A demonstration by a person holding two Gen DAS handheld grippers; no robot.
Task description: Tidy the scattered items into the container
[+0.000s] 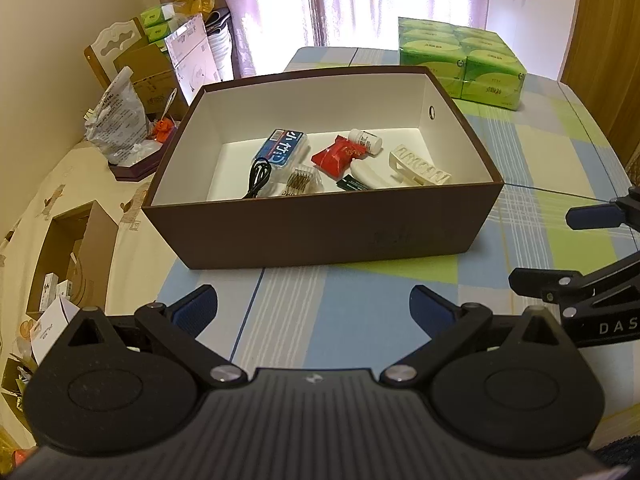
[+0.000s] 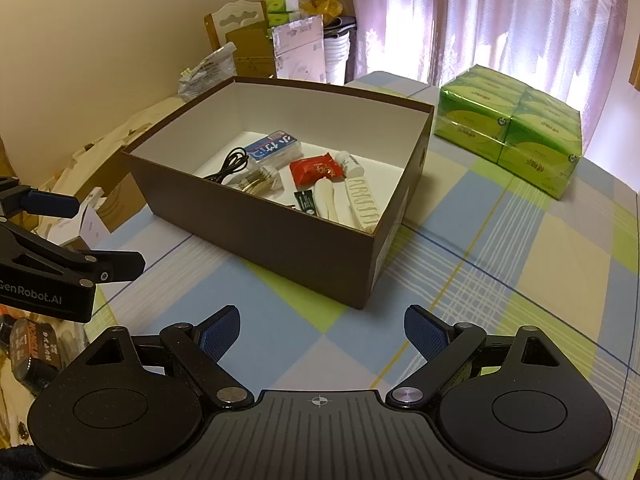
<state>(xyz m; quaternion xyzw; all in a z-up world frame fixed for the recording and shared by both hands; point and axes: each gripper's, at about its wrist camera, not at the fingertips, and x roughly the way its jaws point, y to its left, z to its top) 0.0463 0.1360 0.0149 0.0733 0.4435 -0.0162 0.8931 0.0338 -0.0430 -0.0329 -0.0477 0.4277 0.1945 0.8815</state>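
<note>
- The left gripper (image 1: 314, 306) hovers low over the table, pointing at the long near side of the brown box (image 1: 320, 232); its jaws are spread wide and hold nothing.
- The right gripper (image 2: 322, 332) hangs beside it, aimed at the box's near corner — jaws likewise spread wide, nothing between the blue pads (image 2: 424, 336).
- Each gripper shows at the edge of the other's view, the two near one another and apart from the box.
- Inside the box lie a blue packet (image 1: 282, 147), a black cable (image 1: 258, 178), a red wrapper (image 1: 340, 156), a small white bottle (image 1: 365, 140), a white hair claw (image 1: 420, 166) and a clear pack of cotton swabs (image 1: 302, 178).
- The box stands on a checked tablecloth (image 1: 540, 184) of blue, green and cream.
- A green pack of tissues (image 1: 460, 62) sits behind the box, well apart from it.
- Beyond are pale curtains (image 1: 360, 0), bright with daylight, and cardboard boxes (image 1: 160, 64) stacked at the wall.
</note>
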